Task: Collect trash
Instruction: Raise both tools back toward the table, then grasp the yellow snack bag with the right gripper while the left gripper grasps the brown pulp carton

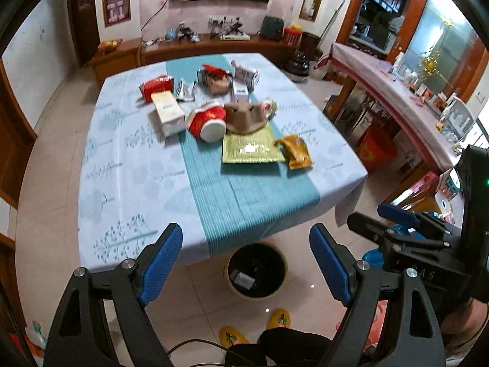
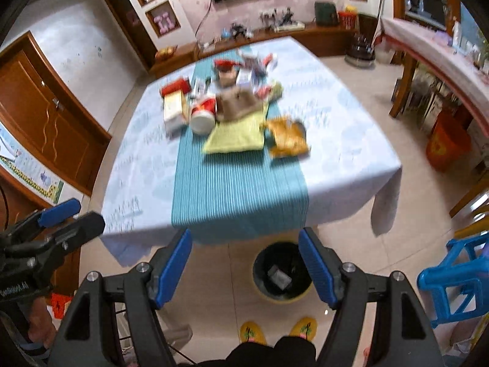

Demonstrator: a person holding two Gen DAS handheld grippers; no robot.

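Note:
Trash lies in a heap on the table [image 1: 128, 183]: a red paper cup [image 1: 207, 120] on its side, a white carton [image 1: 167, 112], a red box [image 1: 156, 87], a brown paper bag [image 1: 244, 116], a green packet [image 1: 249, 148] and a gold wrapper [image 1: 295, 150]. A black-lined bin [image 1: 257, 270] stands on the floor at the table's near edge, with one piece of trash inside. My left gripper [image 1: 246, 244] is open and empty, held above the bin. My right gripper [image 2: 245, 249] is open and empty, also near the bin [image 2: 281, 270]. The heap [image 2: 232, 107] looks blurred in the right wrist view.
A blue plastic stool [image 2: 452, 275] stands at the right. A long counter [image 1: 397, 91] with clutter runs along the right wall, with a red bucket [image 1: 377, 150] under it. A wooden TV bench [image 1: 195, 46] sits behind the table. My yellow slippers [image 1: 253, 327] are on the floor below.

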